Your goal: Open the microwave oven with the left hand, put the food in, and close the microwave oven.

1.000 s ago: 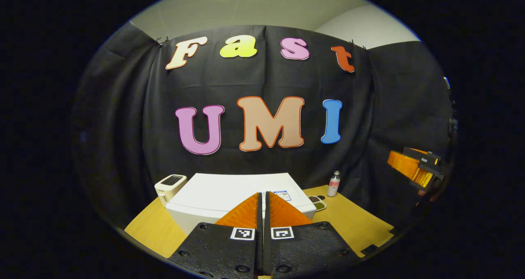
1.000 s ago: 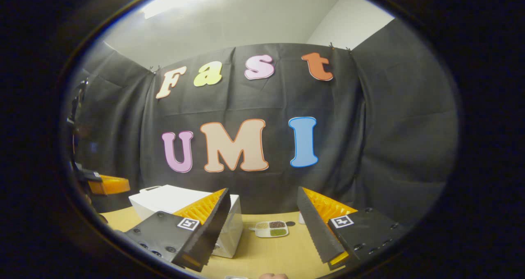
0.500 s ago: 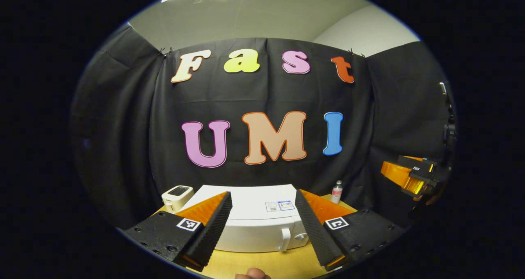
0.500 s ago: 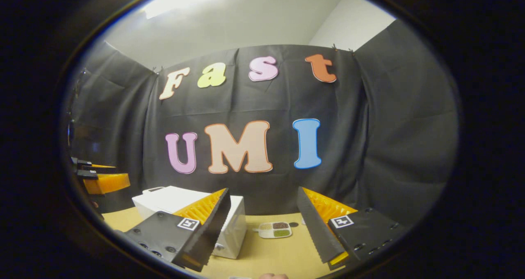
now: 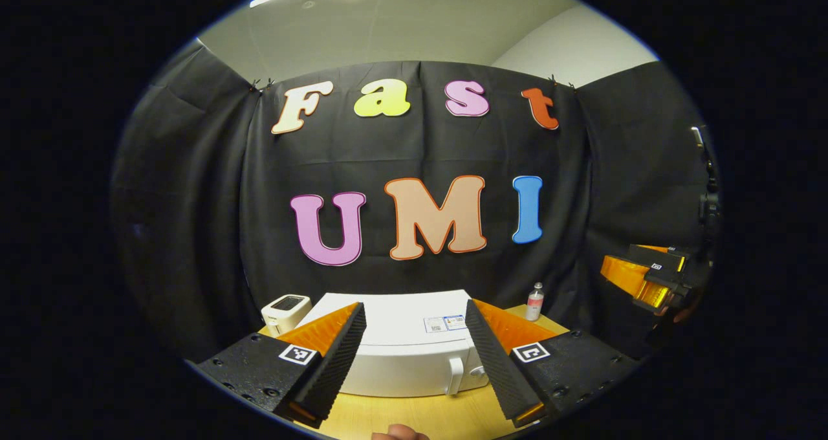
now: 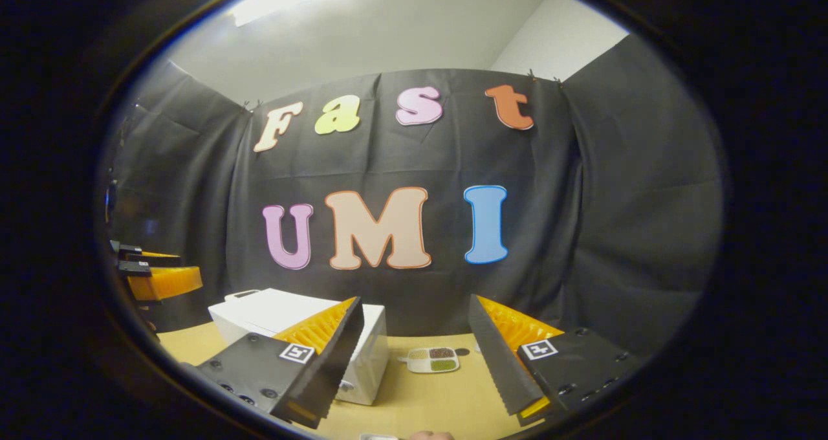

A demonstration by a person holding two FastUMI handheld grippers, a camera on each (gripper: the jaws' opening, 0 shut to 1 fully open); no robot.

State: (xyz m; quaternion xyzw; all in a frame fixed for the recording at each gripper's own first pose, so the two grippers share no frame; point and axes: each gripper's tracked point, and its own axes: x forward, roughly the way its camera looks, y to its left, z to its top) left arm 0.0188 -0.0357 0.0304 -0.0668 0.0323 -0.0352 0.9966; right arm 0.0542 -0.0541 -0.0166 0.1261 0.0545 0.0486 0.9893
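Note:
A white microwave oven [image 5: 401, 356] stands on the wooden table with its door closed and its handle [image 5: 456, 375] at the front right. My left gripper [image 5: 414, 362] hovers above and in front of it, open, nothing between its fingers. In the right gripper view the microwave oven [image 6: 259, 314] sits at the left, and a divided tray of food [image 6: 433, 359] lies on the table beyond my right gripper [image 6: 411, 362], which is open and empty. The right gripper [image 5: 650, 275] also shows far right in the left gripper view, and the left gripper [image 6: 158, 278] far left in the right gripper view.
A small white appliance [image 5: 284, 310] stands left of the microwave. A small bottle [image 5: 534, 301] stands at the back right of the table [image 5: 414, 417]. A fingertip [image 5: 398, 433] shows at the bottom edge. Black cloth walls close the booth on three sides.
My left gripper went from shut to open and pulled back, bringing the microwave's front and handle into sight. The right gripper stayed open and shifted only slightly.

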